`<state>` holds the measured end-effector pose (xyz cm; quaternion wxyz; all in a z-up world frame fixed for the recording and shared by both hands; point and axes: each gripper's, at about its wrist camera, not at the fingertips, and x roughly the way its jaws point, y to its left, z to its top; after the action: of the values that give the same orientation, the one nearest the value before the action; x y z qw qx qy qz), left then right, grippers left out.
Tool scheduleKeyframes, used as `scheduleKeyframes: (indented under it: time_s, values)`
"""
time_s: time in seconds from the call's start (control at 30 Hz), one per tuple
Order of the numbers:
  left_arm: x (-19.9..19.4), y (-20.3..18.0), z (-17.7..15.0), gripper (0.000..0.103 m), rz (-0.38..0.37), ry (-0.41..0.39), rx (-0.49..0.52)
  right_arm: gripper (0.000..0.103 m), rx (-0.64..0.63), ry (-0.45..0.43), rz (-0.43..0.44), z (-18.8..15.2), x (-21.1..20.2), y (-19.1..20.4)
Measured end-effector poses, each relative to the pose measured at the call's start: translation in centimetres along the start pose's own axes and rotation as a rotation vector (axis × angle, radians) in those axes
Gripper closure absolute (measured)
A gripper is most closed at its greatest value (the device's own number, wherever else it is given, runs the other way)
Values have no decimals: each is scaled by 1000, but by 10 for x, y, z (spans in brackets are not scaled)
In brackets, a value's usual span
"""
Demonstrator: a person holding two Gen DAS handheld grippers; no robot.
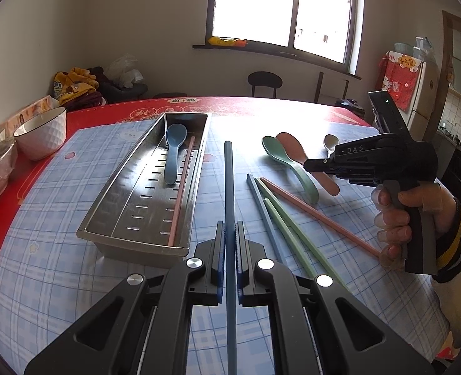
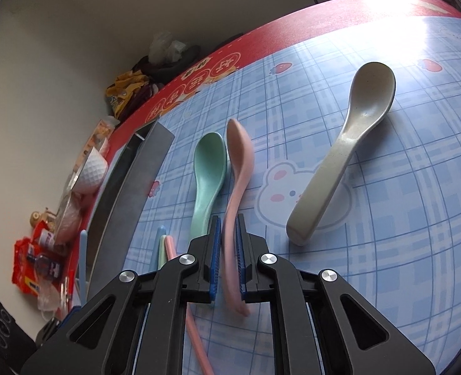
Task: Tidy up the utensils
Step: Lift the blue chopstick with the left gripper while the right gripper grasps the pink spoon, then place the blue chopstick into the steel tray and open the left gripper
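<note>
Only a blue spoon point(image 1: 174, 153) and pink chopstick point(image 1: 182, 192) are trayed in the steel tray point(image 1: 105, 215) left of the jaws; a blue chopstick point(image 1: 229, 187) is clamped in the left gripper point(image 1: 229, 234), a pink spoon point(image 2: 235, 193) in the right gripper point(image 2: 228, 228), others left on the bench point(image 1: 58, 281).

Left wrist view: mounted behind left gripper point(image 1: 229, 234), looks forward and down along fingers, across table point(image 1: 42, 268) toward window point(image 1: 283, 6) on far wall. Wide field, table edge to edge, right gripper point(image 1: 308, 165) seen from side at right.

Right wrist view: behind right gripper point(image 2: 229, 234), angled down, rolled so table point(image 2: 402, 218) tilts; close to surface.

Shared: metal tray point(image 1: 142, 193) point(image 2: 130, 187), green spoon point(image 1: 288, 164) point(image 2: 208, 172), pink spoon point(image 1: 294, 148) point(image 2: 238, 168), beige spoon point(image 1: 331, 142) point(image 2: 349, 143), white bowl point(image 1: 41, 136) point(image 2: 92, 168).
</note>
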<state>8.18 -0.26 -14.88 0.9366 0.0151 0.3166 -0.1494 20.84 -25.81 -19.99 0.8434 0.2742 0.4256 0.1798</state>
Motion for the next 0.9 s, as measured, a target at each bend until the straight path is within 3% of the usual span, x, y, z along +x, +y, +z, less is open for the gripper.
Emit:
scheduleKeyframes:
  time_s: [0.33,0.9]
  values:
    - [3,4,-1,97,-15,13,-26,96,-38,-60,67,-1,-12,8]
    - [4,9,-1,97,-36,12,-35,96,-42,-53,131,-3,-15,16]
